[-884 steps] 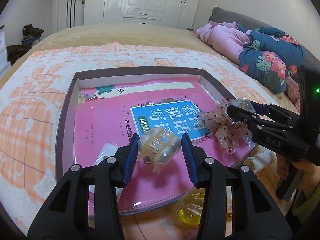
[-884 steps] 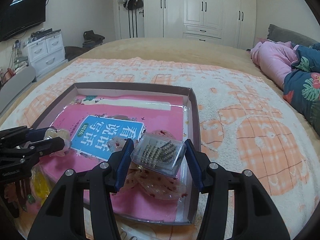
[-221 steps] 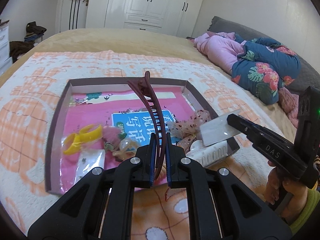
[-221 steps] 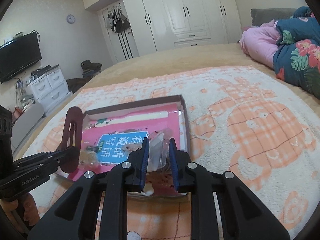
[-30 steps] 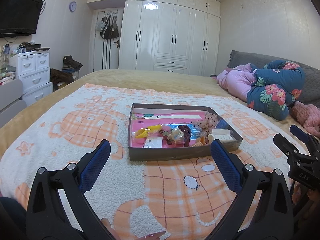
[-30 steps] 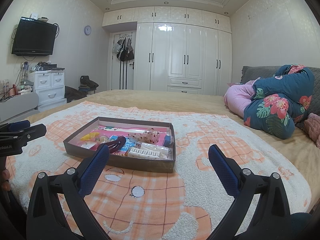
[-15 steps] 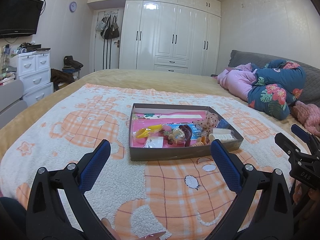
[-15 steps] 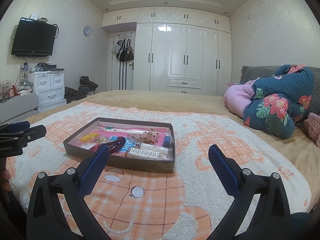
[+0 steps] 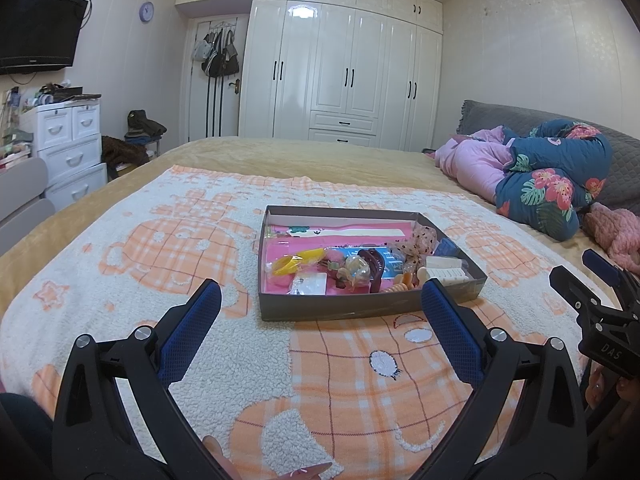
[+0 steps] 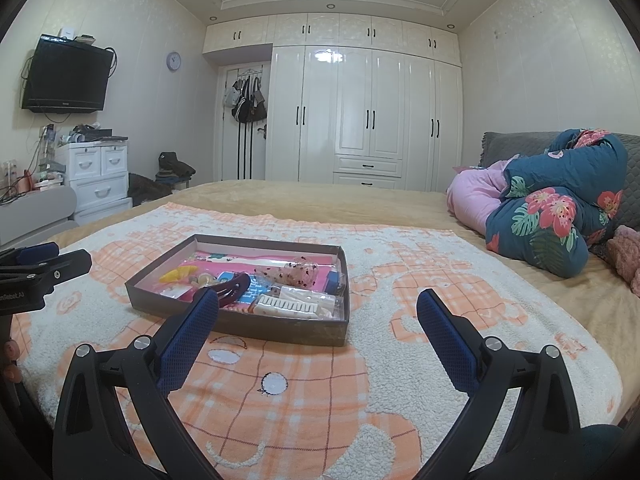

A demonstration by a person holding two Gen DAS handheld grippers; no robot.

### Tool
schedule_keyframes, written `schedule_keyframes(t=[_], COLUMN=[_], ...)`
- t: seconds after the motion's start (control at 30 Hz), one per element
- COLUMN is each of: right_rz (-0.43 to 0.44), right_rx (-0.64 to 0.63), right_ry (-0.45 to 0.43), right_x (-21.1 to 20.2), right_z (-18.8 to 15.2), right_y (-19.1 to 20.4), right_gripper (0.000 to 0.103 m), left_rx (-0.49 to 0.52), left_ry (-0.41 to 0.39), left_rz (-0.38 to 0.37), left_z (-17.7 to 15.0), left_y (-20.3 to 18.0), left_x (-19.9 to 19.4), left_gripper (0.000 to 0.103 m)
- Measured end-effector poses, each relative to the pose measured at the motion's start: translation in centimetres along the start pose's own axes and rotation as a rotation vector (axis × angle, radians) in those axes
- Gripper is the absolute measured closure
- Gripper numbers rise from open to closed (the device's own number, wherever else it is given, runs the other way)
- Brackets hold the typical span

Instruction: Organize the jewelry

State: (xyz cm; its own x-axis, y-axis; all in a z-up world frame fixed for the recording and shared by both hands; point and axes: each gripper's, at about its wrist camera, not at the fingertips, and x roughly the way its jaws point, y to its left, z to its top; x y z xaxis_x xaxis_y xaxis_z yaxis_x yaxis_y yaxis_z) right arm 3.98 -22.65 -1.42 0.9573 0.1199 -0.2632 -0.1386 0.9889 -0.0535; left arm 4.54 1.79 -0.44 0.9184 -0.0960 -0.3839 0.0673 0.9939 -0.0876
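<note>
The shallow box (image 9: pixel 372 307) sits mid-frame on the orange-checked blanket (image 9: pixel 160 248), hair clips and trinkets gathered inside its walls, so sorting looks finished. The left gripper (image 9: pixel 320 308) and right gripper (image 10: pixel 318 312) hover low in frame, both spread wide and empty. Bare blanket surrounds the box on every side.

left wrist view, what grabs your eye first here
The shallow brown box in the middle of the orange-and-white blanket, crowded with hair clips on a pink book. Both grippers, left and right, hang open and empty short of it.
</note>
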Motion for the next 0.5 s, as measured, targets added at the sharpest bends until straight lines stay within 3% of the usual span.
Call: schedule_keyframes(t=[0.5], right_rz=[-0.009], right_rx=[0.003], right_ry=[0.011], right_x=[0.26], right_z=[-0.01], right_y=[-0.02], right_gripper=[0.006], left_rx=[-0.011], left_ry=[0.045], left_rz=[0.052], left_z=[-0.41], left_y=[0.62], left_x=[0.84], left_gripper=[0.011])
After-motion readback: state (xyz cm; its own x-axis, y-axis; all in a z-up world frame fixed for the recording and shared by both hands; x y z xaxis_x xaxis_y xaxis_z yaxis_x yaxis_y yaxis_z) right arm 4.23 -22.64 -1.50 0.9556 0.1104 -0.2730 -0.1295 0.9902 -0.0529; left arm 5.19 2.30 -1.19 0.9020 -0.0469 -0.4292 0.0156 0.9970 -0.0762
